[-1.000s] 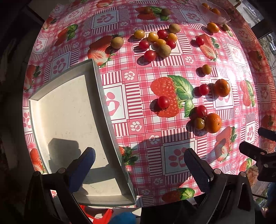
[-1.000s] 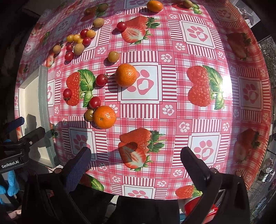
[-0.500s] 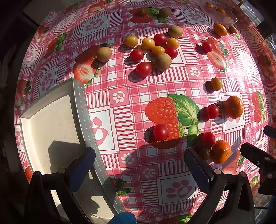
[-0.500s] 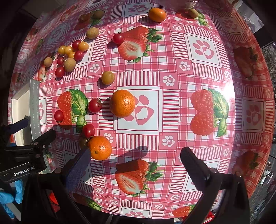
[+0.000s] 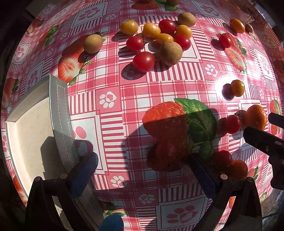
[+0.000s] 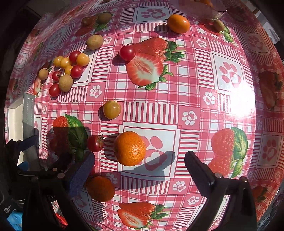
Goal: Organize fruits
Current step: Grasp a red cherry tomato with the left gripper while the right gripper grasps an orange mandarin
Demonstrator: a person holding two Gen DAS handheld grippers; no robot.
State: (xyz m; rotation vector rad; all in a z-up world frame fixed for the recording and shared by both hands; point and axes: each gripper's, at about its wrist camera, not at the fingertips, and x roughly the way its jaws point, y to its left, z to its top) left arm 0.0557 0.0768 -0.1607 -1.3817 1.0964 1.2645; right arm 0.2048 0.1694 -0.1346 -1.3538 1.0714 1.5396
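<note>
My left gripper point(image 5: 142, 172) is open and low over the tablecloth. A red cherry tomato point(image 5: 167, 152) lies in its shadow just ahead, between the finger lines. A white tray point(image 5: 60, 113) with a grey rim sits by the left finger. My right gripper point(image 6: 140, 170) is also open, with a mandarin point(image 6: 130, 148) just in front of the gap. A second mandarin point(image 6: 100, 188) lies in shadow beside its left finger. A red tomato point(image 6: 95, 143) sits left of the first mandarin. Neither gripper holds anything.
A cluster of red and yellow tomatoes and brown longans point(image 5: 159, 39) lies at the back. A lone yellow tomato point(image 6: 111, 109), a kumquat point(image 6: 178, 21) and a glass bowl point(image 6: 209, 12) lie farther off. The right gripper's fingers point(image 5: 262, 137) enter the left view's right edge.
Both grippers have moved forward and down toward the table. The left now hangs over the lone red tomato, and the right has closed in on the mandarin. Both jaws stay open.
</note>
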